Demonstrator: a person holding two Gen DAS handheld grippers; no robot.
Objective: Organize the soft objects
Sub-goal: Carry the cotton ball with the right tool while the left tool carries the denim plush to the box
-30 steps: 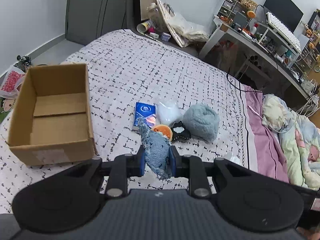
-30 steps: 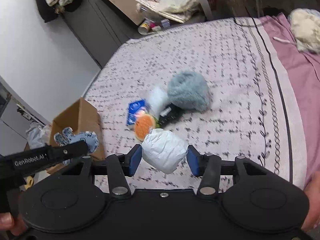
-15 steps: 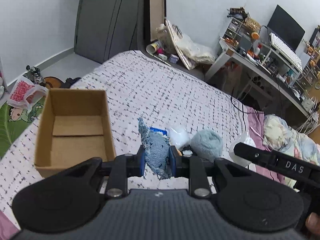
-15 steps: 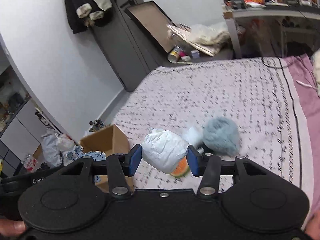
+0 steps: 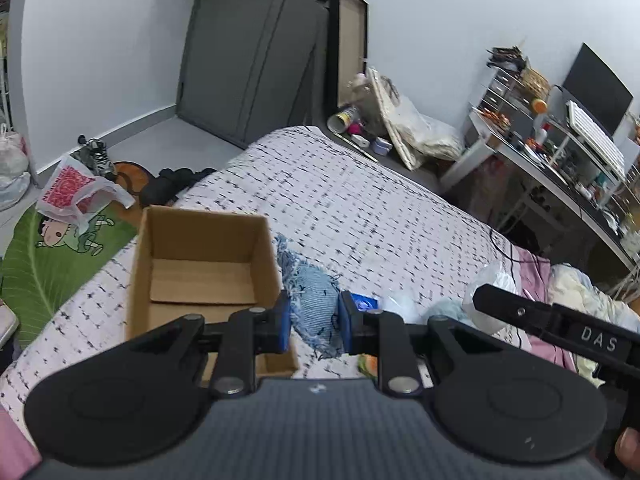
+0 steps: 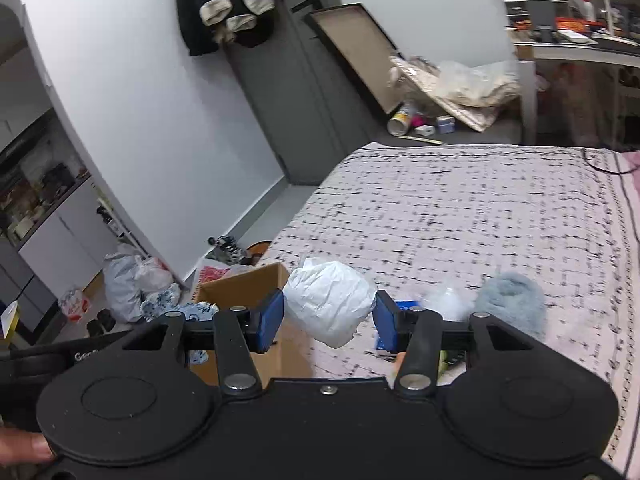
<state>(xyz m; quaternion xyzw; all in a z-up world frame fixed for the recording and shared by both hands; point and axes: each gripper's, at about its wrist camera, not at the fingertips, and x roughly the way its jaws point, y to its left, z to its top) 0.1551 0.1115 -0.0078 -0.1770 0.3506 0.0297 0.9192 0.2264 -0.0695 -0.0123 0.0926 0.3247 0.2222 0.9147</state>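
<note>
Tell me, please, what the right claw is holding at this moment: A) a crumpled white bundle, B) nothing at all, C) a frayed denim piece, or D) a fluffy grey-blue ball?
A: in the right wrist view the right claw has its blue pads pressed on both sides of a crumpled white bundle, while the fluffy grey-blue ball lies on the bed.

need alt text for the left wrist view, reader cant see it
The left gripper is shut on a frayed blue denim soft toy, held above a patterned bed beside an open, empty cardboard box. The right gripper's black arm reaches in from the right, and a cluttered desk stands behind.
</note>
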